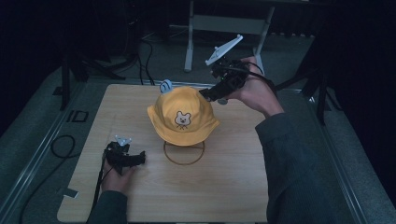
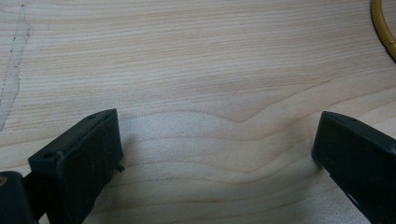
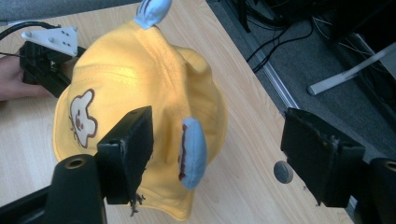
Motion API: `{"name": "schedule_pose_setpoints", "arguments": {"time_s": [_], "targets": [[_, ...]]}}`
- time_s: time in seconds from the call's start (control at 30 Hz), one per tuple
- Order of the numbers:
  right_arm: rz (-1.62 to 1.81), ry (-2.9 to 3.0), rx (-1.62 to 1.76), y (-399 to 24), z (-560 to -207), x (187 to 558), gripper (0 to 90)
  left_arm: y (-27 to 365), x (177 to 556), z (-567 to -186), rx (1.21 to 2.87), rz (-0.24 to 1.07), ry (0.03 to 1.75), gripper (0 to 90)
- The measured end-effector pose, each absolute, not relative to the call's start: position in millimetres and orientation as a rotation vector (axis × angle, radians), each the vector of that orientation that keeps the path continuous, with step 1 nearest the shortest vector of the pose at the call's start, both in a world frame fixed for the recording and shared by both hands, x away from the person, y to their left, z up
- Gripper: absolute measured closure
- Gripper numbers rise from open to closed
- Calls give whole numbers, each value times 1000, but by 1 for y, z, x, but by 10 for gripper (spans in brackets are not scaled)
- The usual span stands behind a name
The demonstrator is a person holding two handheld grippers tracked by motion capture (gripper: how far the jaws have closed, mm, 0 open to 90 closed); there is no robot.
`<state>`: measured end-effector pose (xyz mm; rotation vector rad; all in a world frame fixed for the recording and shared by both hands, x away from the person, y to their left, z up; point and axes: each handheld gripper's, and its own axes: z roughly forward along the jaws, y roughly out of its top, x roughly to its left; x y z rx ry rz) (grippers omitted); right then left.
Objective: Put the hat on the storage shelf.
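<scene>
Now | R gripper open by yellow hat | L gripper open on table

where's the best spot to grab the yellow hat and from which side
Probably the blue ear on the yellow hat, coming from the hat's right side, where the open right gripper hangs close by. The ear stands out from the smooth crown as a thin flap that two jaws could pinch. The soft brim, drooping over the ring stand, is a second choice.
</scene>
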<state>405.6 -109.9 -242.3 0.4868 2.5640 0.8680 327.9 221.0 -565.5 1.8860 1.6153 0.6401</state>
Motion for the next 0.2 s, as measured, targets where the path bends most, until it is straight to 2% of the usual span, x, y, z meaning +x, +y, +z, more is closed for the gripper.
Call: {"name": "schedule_pose_setpoints", "arguments": {"time_s": [0.2], "targets": [[907,2537,509,-117,-241,404,236,221,328,-565,1885,640,1616,15]]}}
